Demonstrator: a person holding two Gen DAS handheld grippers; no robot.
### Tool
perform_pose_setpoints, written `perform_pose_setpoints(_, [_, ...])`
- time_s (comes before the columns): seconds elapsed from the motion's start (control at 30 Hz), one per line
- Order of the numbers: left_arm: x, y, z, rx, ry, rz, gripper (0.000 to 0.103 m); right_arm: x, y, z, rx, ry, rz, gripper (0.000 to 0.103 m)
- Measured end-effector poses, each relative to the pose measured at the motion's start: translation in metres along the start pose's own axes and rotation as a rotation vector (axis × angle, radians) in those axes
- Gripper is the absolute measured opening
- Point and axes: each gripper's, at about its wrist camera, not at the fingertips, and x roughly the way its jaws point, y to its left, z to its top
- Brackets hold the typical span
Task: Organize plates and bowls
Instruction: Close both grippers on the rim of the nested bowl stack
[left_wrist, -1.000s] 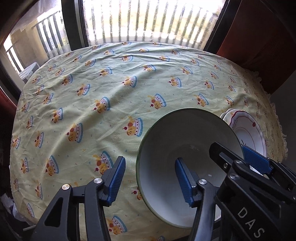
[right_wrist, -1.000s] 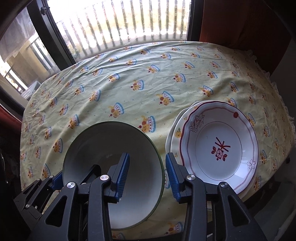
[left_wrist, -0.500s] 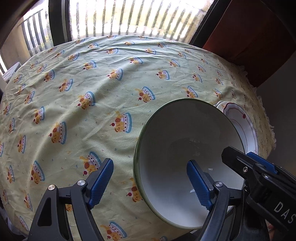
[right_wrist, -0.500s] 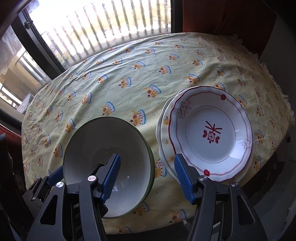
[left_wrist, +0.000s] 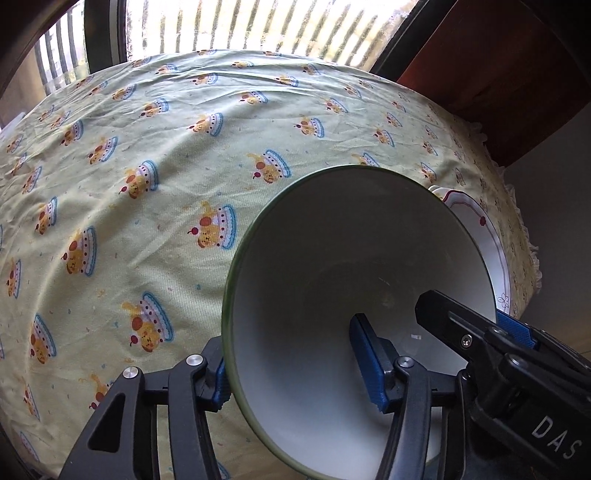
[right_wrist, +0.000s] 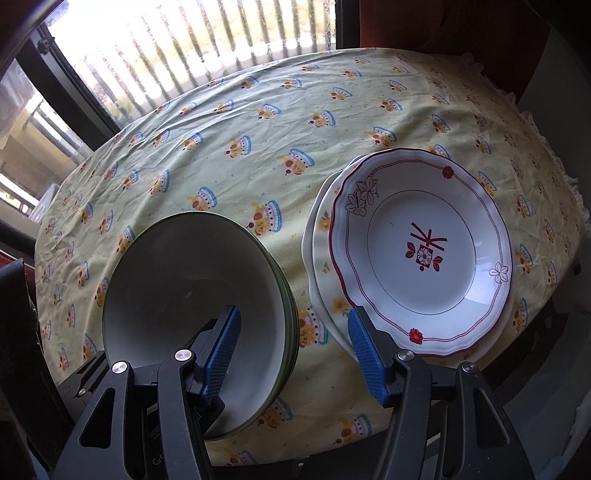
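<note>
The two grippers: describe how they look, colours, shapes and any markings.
Both the left gripper and the right gripper have black angular plastic arms with silver screws and ribbed blue pads. White letters "DAS" mark the right gripper's body in the left wrist view. No sleeves or cables show.

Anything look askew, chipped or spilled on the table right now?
No chips or spills show. The green-rimmed bowl is tipped up on edge, not flat on the tablecloth. The red-trimmed plate sits off-centre on a plate beneath, which pokes out at its left.

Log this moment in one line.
left gripper: just closing, astride green-rimmed bowl rim | right gripper: just opened, astride opposite rim | plate stack: beside bowl
</note>
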Motion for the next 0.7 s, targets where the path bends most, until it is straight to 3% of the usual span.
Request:
perform_pose_setpoints(0.53, [0.001,-0.012,0.003,-0.176,-0.030,0.183,0.057,0.034,-0.011,0.030,-0.157,0.097,0.242,0.064])
perform_pose_setpoints(0.7, [0.000,-0.019,0.001,-0.205,-0.044,0.266,0.057,0.042,-0.012,0.036,-0.207,0.128,0.314,0.057])
